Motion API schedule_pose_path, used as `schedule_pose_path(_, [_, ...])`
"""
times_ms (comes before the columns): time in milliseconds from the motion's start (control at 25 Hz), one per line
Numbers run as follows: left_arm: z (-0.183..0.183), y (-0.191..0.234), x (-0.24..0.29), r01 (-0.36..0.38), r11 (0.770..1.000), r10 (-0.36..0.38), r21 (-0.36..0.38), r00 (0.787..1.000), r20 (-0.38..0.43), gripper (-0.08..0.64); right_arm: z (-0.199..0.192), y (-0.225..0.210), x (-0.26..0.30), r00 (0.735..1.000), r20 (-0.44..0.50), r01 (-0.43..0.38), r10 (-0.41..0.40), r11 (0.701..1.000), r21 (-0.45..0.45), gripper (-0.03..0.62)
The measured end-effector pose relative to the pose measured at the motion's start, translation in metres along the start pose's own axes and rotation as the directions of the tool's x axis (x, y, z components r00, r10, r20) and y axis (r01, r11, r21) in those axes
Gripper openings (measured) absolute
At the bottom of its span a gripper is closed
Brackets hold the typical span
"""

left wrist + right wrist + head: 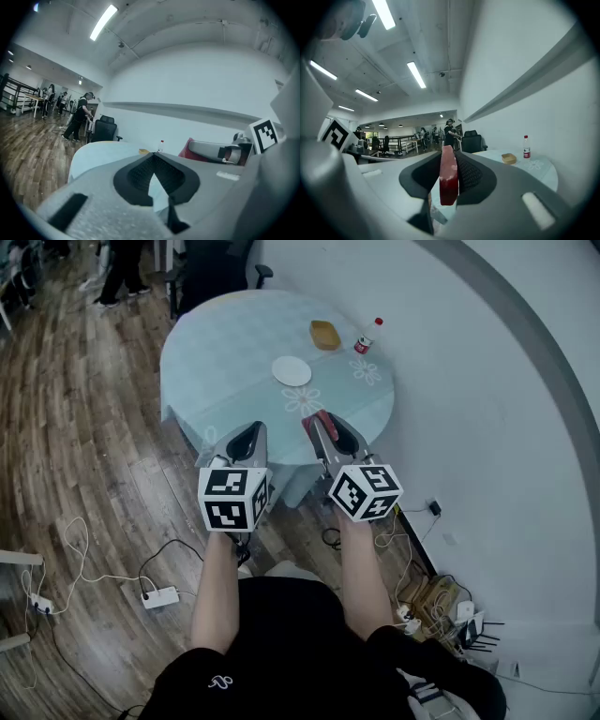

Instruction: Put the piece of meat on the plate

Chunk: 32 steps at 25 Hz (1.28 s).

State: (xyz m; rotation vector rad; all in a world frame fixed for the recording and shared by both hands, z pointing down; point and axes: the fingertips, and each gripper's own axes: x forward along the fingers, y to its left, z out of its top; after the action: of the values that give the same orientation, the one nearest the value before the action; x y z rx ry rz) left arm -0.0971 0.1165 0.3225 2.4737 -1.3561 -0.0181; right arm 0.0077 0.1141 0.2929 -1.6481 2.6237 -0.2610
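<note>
My right gripper [450, 158] was clamped on the piece of meat [448, 180], which stood upright between its pads. My left gripper [153, 158] was closed on nothing. The plate [292, 371] lay on the table [216, 352] at eleven o'clock of the meat, well apart.

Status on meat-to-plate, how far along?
Done: pick-up. The piece of meat is clamped in the right gripper.
In hand: meat held over the near edge of the table.
Left: reach the plate, which is bare, and release.

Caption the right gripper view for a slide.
Right gripper holds the red piece of meat edge-on between its jaws, table with bottle ahead.
</note>
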Motion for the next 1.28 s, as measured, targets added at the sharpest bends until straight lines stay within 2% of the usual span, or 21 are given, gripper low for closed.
schedule_pose_path(320, [-0.004,0.005,0.005,0.018,1.000,-0.018,-0.024,1.000,-0.006,-0.009,-0.002,-0.003,-0.002,1.000,-0.008,0.019,-0.019,1.000,0.001,0.100])
schedule_pose_path(680, [-0.008,-0.016,0.028,0.077,0.996,-0.078,-0.037,0.997,-0.013,-0.009,0.001,-0.034,-0.017,0.996,-0.025,0.087,-0.087,0.996,-0.008,0.100])
schedule_pose_path(960, [-0.022,-0.025,0.052,0.088,0.993,-0.091,-0.079,0.995,-0.047,-0.009,-0.004,-0.060,-0.024,0.992,-0.051,0.117,-0.117,0.993,0.003,0.100])
schedule_pose_path(1120, [-0.038,-0.021,0.078,0.078,0.993,-0.086,-0.088,0.992,-0.088,-0.009,-0.023,-0.084,-0.011,0.989,-0.087,0.124,-0.121,0.992,0.034,0.100])
schedule_pose_path(1280, [-0.050,0.000,0.119,0.045,0.995,-0.057,-0.092,0.990,-0.129,-0.009,-0.039,-0.114,0.028,0.989,-0.113,0.107,-0.099,0.992,0.069,0.101])
